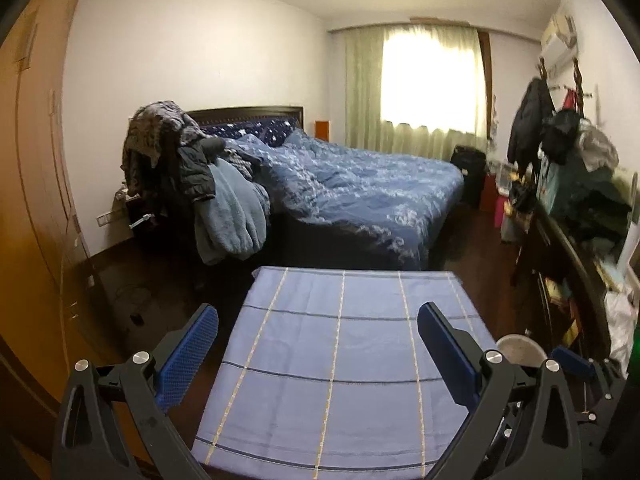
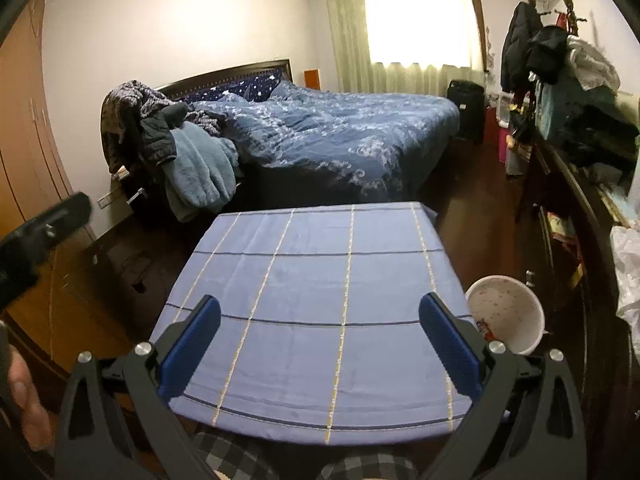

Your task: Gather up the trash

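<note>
Left gripper (image 1: 318,338): jaws spread wide with nothing between them, hovering over the checked blue tablecloth (image 1: 340,360).
Right gripper (image 2: 320,330): jaws equally wide and empty, above the same cloth, its near edge just below the finger bases.
Trash: no loose trash shows on the cloth between or ahead of either pair of jaws.
Paper bucket (image 2: 506,314): a white, stained, empty-looking container stands just outside the right gripper's right finger, beyond the table's right edge; whether it is the trash or the bin for it cannot be told.
Step in hand: probably locating what to pick up.
Doing it well: swing the right gripper rightward so the bucket's rim sits between the fingers, keeping them wide until one pad is inside the wall and one outside.
Risk: the thin wall may buckle or tip if squeezed hard.
</note>
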The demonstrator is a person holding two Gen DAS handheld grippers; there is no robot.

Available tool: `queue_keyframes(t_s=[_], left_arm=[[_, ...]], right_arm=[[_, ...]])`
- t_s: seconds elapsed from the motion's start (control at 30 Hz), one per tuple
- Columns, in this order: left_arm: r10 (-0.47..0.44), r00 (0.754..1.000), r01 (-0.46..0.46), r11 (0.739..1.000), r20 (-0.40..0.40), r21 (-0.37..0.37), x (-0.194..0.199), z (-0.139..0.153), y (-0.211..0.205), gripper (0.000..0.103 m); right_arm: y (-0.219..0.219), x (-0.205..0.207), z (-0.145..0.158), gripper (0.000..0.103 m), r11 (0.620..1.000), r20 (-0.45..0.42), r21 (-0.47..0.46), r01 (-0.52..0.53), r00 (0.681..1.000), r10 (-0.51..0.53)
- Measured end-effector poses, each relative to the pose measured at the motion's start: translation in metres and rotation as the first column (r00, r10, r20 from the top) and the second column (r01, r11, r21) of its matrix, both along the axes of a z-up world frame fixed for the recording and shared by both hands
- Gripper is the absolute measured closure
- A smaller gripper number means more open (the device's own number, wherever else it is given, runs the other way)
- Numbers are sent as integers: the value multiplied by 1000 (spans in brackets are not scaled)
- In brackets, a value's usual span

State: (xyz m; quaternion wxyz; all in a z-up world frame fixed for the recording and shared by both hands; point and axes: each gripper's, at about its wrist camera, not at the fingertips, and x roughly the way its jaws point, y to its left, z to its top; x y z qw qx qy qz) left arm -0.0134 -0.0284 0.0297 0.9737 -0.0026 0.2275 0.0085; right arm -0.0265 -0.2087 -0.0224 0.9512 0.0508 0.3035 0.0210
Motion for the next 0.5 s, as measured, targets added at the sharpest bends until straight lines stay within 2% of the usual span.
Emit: queue_keyframes(t_s=[0.27, 0.5], left_arm=[[60, 997, -59, 998, 43, -21, -19, 13, 13, 4], [77, 997, -75, 996, 32, -49, -25, 13, 20, 4]], right_arm=[[4, -23, 19, 3, 999, 100, -54, 5, 995, 0], [-1, -30, 21, 3, 999, 116, -35, 10, 993, -6]])
